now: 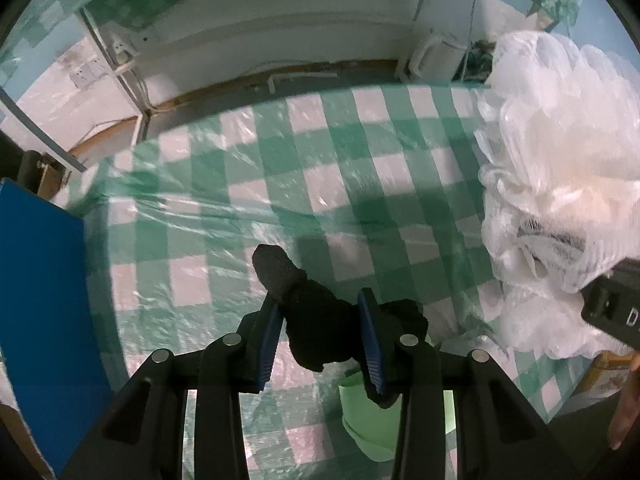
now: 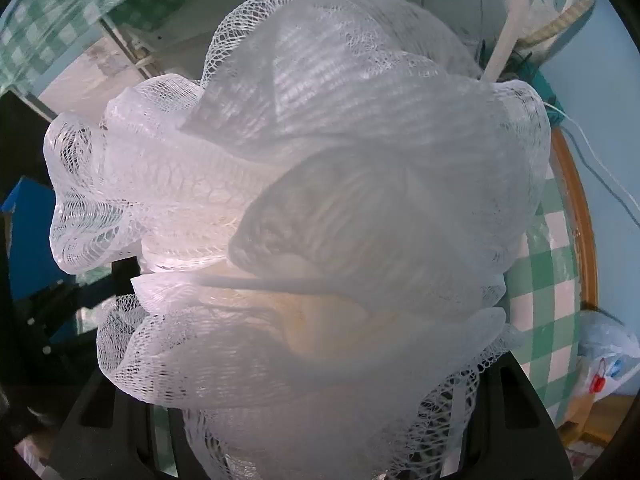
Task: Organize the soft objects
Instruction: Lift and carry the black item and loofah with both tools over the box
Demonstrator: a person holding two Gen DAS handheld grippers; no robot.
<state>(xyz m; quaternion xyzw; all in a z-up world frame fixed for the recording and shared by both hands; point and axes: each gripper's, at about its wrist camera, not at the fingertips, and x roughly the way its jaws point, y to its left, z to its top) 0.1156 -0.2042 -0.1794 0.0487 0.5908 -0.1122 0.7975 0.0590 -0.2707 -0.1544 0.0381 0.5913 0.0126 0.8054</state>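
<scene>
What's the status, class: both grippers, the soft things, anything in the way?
Left gripper shut on black sock, above checked table. Right gripper hidden, apparently gripping white mesh pouf. Pouf fills right view. Green tub below sock.

The left claw (image 1: 322, 332) is built of matte black plastic arms, angular and braced like struts, with open slots cut through them. Round silver pivot pins sit at the joints, four in a row. Each finger carries a blue ribbed pad (image 1: 269, 344) on its inner face. The right claw (image 1: 612, 304) shows as a black block with white lettering, partly cut off.
</scene>
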